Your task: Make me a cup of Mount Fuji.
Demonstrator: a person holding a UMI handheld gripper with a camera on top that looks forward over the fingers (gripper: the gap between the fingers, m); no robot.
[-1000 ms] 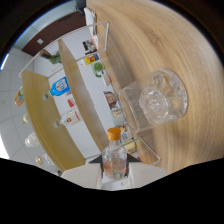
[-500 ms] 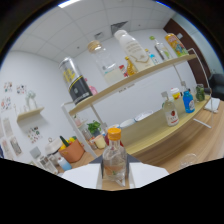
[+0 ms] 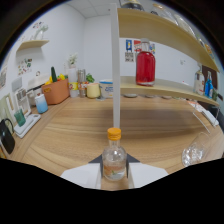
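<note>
**Small clear bottle held upright between the fingers, above the wooden surface**

Nearest: the gripper is pinching a small clear glass bottle with an orange-yellow cap. Both pale fingers are pressing against its lower body, one on each side. The bottle is standing upright, cap uppermost, with a little pale liquid showing low in the glass.

Just beyond the fingers, off to the right: a clear empty drinking glass is sitting on the light wooden surface, apart from the bottle.

Straight ahead: a slim white vertical post is rising from the surface directly behind the bottle cap and carrying the wooden shelves to its right.

On the lower shelf: a large clear jar of red liquid with a white lid is standing upright.

To the left, along the surface edge: a dark mug is nearest, then a white tray carrying containers of green and blue liquid.

Farthest, against the white wall: a terracotta-coloured pot is holding produce, with a yellow cup and a white container with a blue lid standing beside it. A small wall shelf is hanging high on the left wall.
</note>
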